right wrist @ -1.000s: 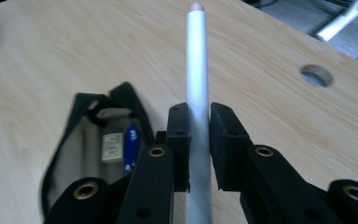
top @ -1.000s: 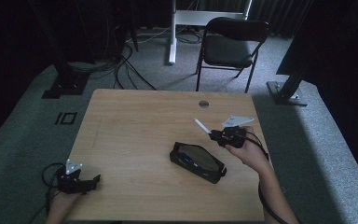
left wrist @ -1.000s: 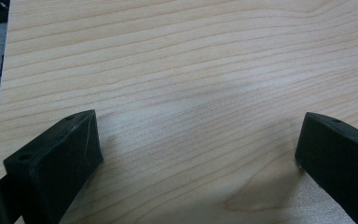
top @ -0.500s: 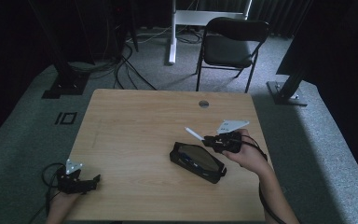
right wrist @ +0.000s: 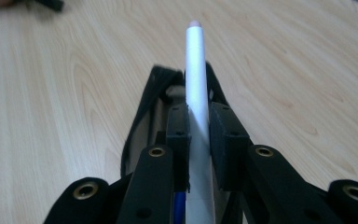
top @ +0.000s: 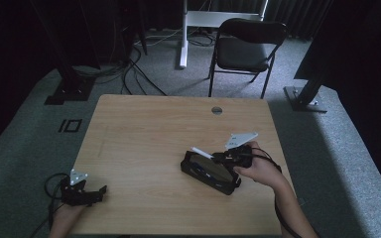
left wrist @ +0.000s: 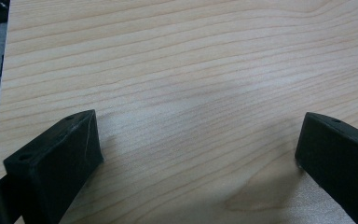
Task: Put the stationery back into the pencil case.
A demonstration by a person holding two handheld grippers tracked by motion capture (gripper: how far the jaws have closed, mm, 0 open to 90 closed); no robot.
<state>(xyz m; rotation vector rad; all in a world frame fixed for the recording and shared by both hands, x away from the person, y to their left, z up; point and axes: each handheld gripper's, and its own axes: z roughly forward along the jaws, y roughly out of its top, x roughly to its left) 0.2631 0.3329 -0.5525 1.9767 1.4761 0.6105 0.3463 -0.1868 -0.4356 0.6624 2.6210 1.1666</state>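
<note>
From above, my right gripper [top: 217, 157] holds a white pen [top: 201, 152] over the black pouch [top: 209, 172] on the table [top: 149, 129]; my left gripper [top: 98, 192] sits near-left. Left gripper view: jaws wide apart, empty. Right gripper view: jaws clamp the pen [right wrist: 196, 84].
</note>
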